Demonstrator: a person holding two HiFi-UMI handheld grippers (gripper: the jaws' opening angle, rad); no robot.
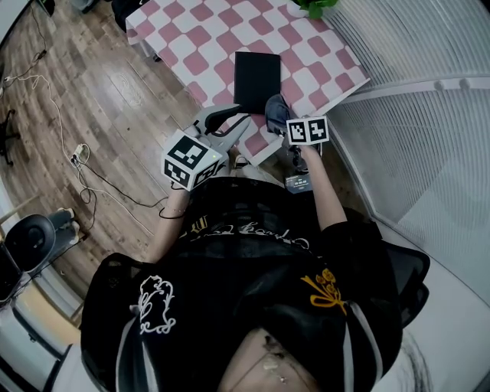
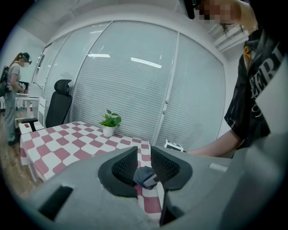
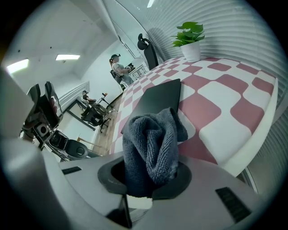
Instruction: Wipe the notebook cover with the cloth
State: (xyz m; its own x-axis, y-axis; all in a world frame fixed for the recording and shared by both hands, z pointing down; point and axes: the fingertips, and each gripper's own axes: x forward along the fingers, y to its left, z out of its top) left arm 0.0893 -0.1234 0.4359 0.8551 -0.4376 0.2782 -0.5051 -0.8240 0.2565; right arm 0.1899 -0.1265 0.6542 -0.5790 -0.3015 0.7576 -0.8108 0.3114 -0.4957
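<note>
A black notebook (image 1: 256,76) lies flat on the pink-and-white checked table (image 1: 191,38), near its front edge. My right gripper (image 1: 279,116) is shut on a bunched grey cloth (image 1: 275,109), held just above the table edge beside the notebook's near right corner. In the right gripper view the cloth (image 3: 150,143) bulges up out of the right gripper (image 3: 150,177), and the notebook (image 3: 159,99) lies right behind it. My left gripper (image 1: 232,122) hovers open at the table edge, left of the cloth, holding nothing. Between the left gripper's (image 2: 144,157) jaws the cloth (image 2: 145,175) shows beyond.
A potted plant (image 1: 314,6) stands at the table's far corner. White blinds (image 1: 413,46) run along the right. Cables (image 1: 80,157) trail over the wood floor to the left. An office chair (image 2: 60,101) and a standing person (image 2: 13,90) are beyond the table.
</note>
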